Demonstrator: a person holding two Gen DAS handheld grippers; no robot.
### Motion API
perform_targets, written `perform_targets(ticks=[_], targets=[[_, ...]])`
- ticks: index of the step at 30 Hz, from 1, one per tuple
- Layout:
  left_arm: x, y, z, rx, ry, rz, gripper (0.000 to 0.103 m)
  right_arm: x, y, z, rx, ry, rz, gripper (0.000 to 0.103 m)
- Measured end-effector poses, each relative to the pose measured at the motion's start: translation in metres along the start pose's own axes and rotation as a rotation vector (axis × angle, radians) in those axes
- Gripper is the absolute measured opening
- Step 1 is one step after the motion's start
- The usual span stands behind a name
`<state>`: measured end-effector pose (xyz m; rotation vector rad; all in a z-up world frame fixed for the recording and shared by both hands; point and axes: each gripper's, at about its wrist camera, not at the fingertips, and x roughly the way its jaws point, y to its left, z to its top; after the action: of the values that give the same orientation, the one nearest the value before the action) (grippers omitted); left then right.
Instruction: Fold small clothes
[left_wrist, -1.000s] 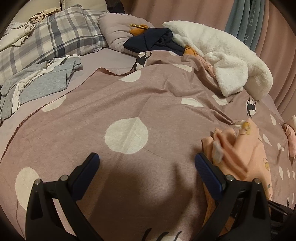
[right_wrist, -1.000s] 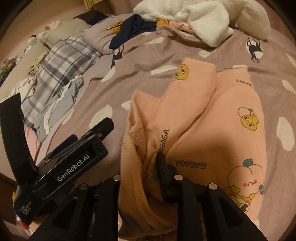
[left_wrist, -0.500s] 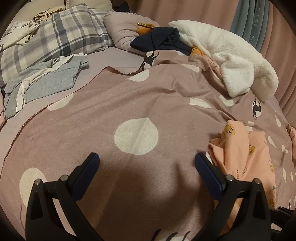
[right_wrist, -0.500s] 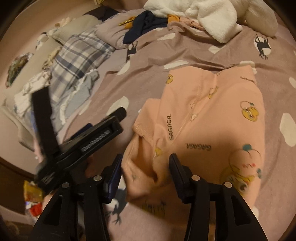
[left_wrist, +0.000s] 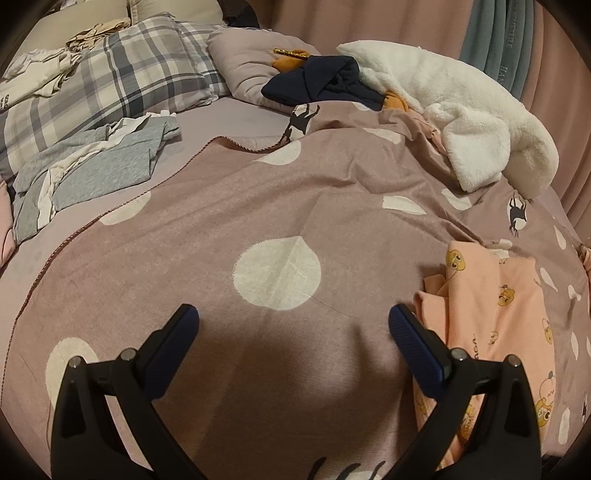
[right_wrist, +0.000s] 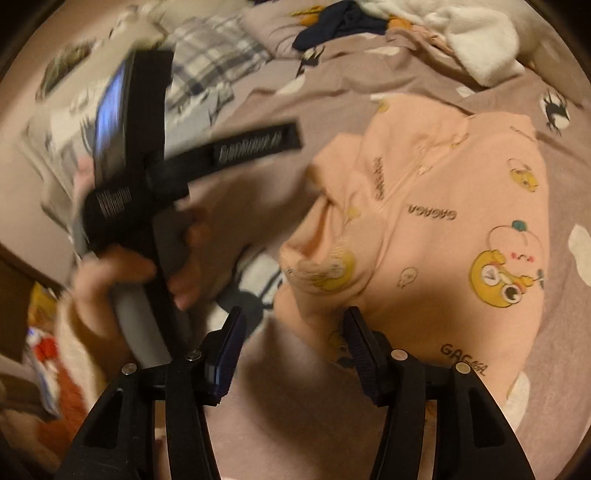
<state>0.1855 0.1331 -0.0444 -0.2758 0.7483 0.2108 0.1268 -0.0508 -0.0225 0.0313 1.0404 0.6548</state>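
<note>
I see my right gripper (right_wrist: 291, 336) with its jaws apart; they have just been opening, and the near edge of the peach garment (right_wrist: 436, 229) lies between the tips, though the pads do not seem to press on it. The garment lies partly folded on the dotted bedcover (left_wrist: 280, 229). My left gripper (left_wrist: 293, 323) hangs wide apart over bare cover, with the garment (left_wrist: 495, 306) just beside its right finger. In the right view the left hand (right_wrist: 129, 273) is blurred, so its exact position is unclear.
</note>
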Motion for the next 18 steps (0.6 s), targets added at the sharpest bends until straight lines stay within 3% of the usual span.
perform_targets(ticks=[4,5,6,9,12,16,18], targets=[[0.000,0.004,0.001,-0.015,0.006,-0.004,0.103,-0.025,-0.015,0.019,0.017,-0.176,-0.130,0.057],[0.000,0.004,0.001,-0.014,0.005,-0.004,0.103,-0.024,-0.018,0.021,0.017,-0.192,-0.125,0.050],[0.000,0.003,0.001,-0.011,0.005,-0.003,0.103,-0.018,-0.019,0.022,0.018,-0.185,-0.127,0.036],[-0.001,0.004,0.001,-0.006,-0.001,0.004,0.103,0.014,-0.011,0.017,-0.023,-0.121,-0.216,0.020],[-0.002,0.005,0.002,-0.007,-0.005,0.007,0.103,0.026,0.003,0.003,-0.133,-0.073,-0.180,0.010],[-0.002,0.006,0.002,-0.009,-0.004,0.010,0.103,0.028,0.028,0.001,-0.208,-0.078,-0.081,0.010],[-0.001,0.007,0.002,-0.012,0.000,0.014,0.103,0.027,0.029,0.001,-0.221,-0.081,-0.072,0.010]])
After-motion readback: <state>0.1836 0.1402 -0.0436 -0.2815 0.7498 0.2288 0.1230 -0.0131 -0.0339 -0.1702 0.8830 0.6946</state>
